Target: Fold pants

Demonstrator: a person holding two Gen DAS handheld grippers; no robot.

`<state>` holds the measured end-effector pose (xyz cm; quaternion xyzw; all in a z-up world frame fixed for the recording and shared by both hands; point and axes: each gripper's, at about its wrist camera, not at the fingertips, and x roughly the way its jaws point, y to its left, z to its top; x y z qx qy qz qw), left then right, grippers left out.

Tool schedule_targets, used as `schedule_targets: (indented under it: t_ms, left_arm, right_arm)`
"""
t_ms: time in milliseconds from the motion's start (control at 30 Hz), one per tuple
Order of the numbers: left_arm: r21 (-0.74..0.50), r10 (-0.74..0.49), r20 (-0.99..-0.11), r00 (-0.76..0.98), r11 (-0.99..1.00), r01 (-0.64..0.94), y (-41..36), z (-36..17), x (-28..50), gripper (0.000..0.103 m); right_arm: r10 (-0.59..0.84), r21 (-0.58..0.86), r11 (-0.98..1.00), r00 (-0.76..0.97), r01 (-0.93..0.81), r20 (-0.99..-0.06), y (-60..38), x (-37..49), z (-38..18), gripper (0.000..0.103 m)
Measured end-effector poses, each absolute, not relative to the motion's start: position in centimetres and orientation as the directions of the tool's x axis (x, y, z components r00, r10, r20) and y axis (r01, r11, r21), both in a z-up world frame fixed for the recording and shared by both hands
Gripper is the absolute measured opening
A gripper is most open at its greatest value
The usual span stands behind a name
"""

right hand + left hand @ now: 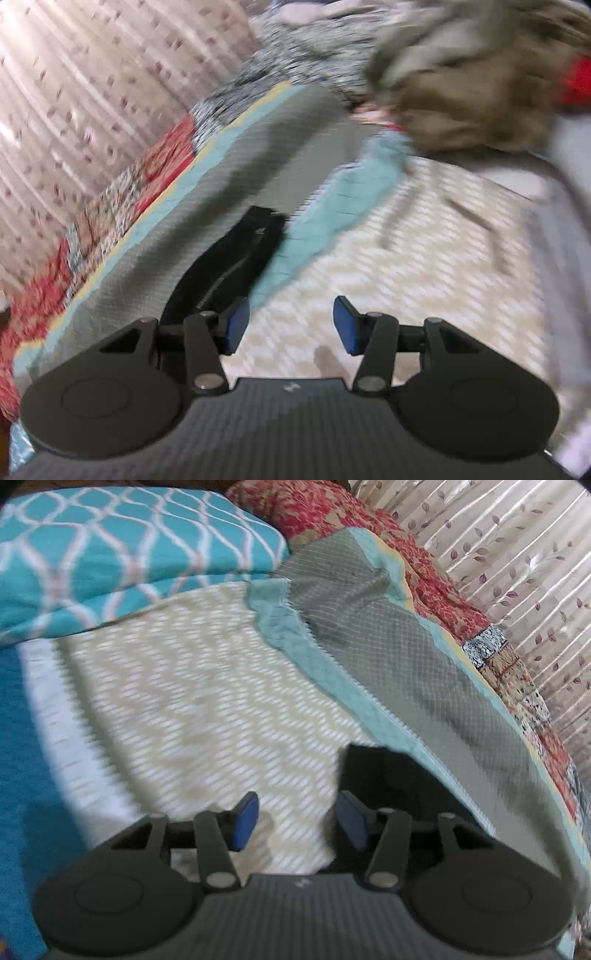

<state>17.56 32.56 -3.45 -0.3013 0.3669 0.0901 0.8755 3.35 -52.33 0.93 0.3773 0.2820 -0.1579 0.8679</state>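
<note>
The black pants (391, 782) lie on the bed, seen in the left wrist view just behind the right finger. In the right wrist view the pants (229, 269) stretch away beyond the left finger, with a zipper line showing. My left gripper (297, 821) is open and empty over the cream patterned sheet (192, 709). My right gripper (290, 326) is open and empty over the same sheet (406, 266), with the pants beside its left finger. Both views are blurred by motion.
A grey-green quilt (406, 657) with a teal border lies beside the pants. A teal patterned pillow (122, 550) sits at the back left. A brown heap of fabric (472, 96) lies at the back right. A leaf-print curtain (517, 561) hangs behind the bed.
</note>
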Motion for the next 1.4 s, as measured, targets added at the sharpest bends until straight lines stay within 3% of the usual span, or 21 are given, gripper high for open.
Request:
schedule_targets:
  t_ms: [133,367,567,700,767,800,867,1100,1200,1333,1400]
  left_arm:
    - [-0.481,-0.112,-0.733,0.671,0.784,-0.394,34.1,-4.3,12.2,0.054]
    - [-0.632,-0.277,-0.718,0.638,0.643,-0.432,35.0,-7.3,6.9,0.059]
    - [-0.723,-0.402,-0.660,0.635,0.568,-0.392,33.5,-8.4,6.0,0.071]
    - [-0.712,-0.401,-0.672,0.622,0.581,-0.395,31.8,-9.1,6.4,0.072]
    - [-0.725,-0.411,-0.665,0.624,0.556,-0.406,31.4,-9.5,6.7,0.065]
    - [-0.728,-0.412,-0.662,0.627,0.554,-0.405,31.1,-9.5,6.9,0.058]
    - [-0.725,-0.422,-0.665,0.616,0.562,-0.397,30.6,-9.7,7.3,0.014]
    - [-0.778,-0.507,-0.594,0.625,0.560,-0.285,29.0,-6.7,5.8,0.010]
    - [-0.735,-0.519,-0.626,0.582,0.642,-0.218,27.0,-5.6,5.2,0.013]
    - [-0.584,-0.421,-0.772,0.476,0.766,-0.269,25.6,-7.9,5.5,0.030]
    - [-0.623,-0.452,-0.755,0.476,0.722,-0.302,26.3,-8.7,5.3,0.033]
  right_arm:
    - [-0.117,0.623,0.573,0.805,0.533,-0.582,-53.0,-4.1,0.5,0.053]
    - [-0.146,0.657,0.463,0.782,0.596,-0.606,-51.4,-12.2,-1.2,0.053]
    - [-0.084,0.683,0.424,0.777,0.595,-0.624,-50.2,-14.0,-2.8,0.051]
    - [-0.072,0.669,0.463,0.777,0.581,-0.625,-49.6,-12.6,-3.1,0.046]
    - [-0.072,0.657,0.464,0.765,0.594,-0.640,-49.6,-11.3,-3.4,0.036]
    - [-0.069,0.653,0.468,0.761,0.595,-0.645,-49.6,-10.8,-3.4,0.021]
    - [-0.077,0.624,0.507,0.752,0.595,-0.654,-49.3,-10.0,-3.0,0.006]
    - [-0.249,0.613,0.521,0.793,0.594,-0.556,-49.9,-13.6,0.8,0.006]
    - [-0.385,0.569,0.507,0.761,0.647,-0.522,-51.2,-16.1,2.2,0.006]
    - [-0.349,0.511,0.505,0.706,0.695,-0.615,-52.8,-15.7,0.7,0.010]
    - [-0.345,0.483,0.483,0.666,0.730,-0.662,-52.9,-15.5,-0.3,0.013]
